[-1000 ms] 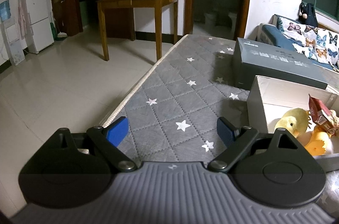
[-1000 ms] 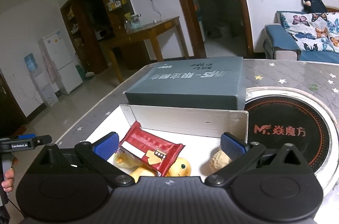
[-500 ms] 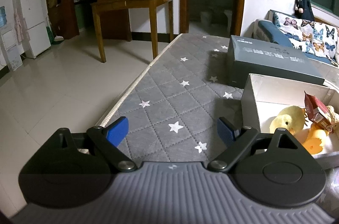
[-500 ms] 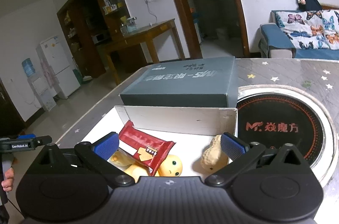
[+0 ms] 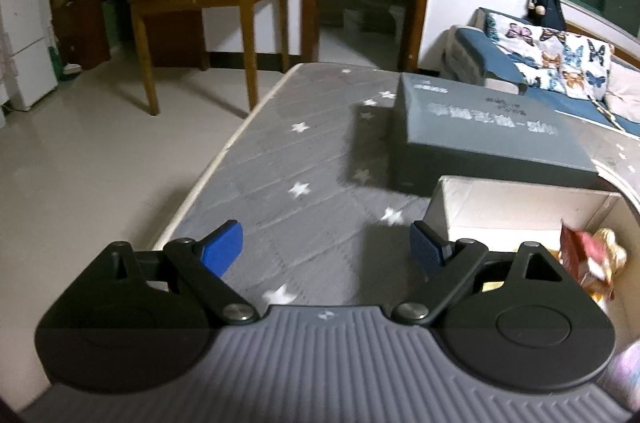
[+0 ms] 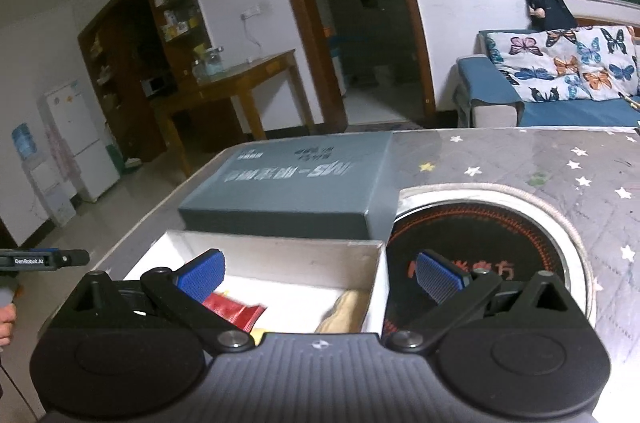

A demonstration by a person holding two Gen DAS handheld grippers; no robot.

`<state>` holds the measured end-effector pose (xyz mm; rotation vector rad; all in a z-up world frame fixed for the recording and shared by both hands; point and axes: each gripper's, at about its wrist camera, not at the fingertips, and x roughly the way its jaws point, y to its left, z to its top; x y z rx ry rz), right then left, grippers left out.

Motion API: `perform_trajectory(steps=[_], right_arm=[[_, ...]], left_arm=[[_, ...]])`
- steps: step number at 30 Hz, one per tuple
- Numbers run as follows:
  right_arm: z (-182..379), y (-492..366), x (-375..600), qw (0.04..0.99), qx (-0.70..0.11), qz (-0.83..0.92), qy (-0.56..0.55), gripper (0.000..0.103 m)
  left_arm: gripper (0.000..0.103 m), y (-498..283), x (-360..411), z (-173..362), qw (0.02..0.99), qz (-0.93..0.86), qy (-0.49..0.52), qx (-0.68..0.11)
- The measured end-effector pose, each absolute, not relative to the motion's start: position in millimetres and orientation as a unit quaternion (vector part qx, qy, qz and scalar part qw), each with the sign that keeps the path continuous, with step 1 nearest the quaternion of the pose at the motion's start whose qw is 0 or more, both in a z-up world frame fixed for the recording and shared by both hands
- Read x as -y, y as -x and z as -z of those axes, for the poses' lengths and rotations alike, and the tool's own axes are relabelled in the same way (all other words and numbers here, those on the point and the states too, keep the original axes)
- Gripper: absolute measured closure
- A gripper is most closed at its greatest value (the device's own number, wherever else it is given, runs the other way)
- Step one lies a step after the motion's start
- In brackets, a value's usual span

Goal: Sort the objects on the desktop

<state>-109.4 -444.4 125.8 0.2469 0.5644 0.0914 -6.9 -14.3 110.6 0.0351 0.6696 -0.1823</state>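
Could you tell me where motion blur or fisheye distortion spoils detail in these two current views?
Left wrist view: the star-patterned cover and red packet smear, door frames bow outward, and corners vignette. Right wrist view: the grey box lettering and the red packet blur, while both open grippers stay sharp.

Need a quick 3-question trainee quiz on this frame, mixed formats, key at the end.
1. True or false: the right gripper holds the red snack packet.
2. What lies directly behind the white box, touching or nearly touching its far wall?
A. a kettle
B. the dark grey lidded box
C. a laptop
3. Fill in: in the left wrist view, the left gripper hovers over the grey ____-patterned cover.

Key: 1 false, its jaws are open and empty; 2 B; 3 star.
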Motion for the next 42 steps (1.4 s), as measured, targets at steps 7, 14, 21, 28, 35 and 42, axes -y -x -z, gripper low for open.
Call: perform_trajectory(steps=[7,14,21,28,35,42], right_arm=[[-124.5,61.1,464.5,0.943,-0.298,-0.051,-0.138,0.0],[-116.3,2.9,479.8,0.929,-0.328,-0.07,-0.154,0.0],[-98.0,-55.5,486.7,0.913,-0.36,-0.085,-0.173,0.0],[-81.1,-83.9,484.2,0.905,-0.381,-0.091,-0.169,0.0],[-71.5,-93.1,481.9,0.899,-0.392,-0.094,-0.173,0.0],[-61.9,-102.4,479.5,0.893,-0.403,-0.098,-0.177,0.0]], left_arm=[[0.014,-45.3,47.2,-118.0,0.936,0.12,-0.022,-0.329],[0.014,-116.3,85.9,-115.9,0.926,0.148,-0.014,-0.346],[0.014,-166.9,114.9,-98.8,0.916,0.155,-0.016,-0.369],[0.014,-187.7,125.8,-88.4,0.91,0.159,-0.013,-0.382],[0.014,-196.7,130.8,-76.8,0.906,0.161,-0.012,-0.391],[0.014,-202.6,130.9,-72.3,0.902,0.173,0.004,-0.395]])
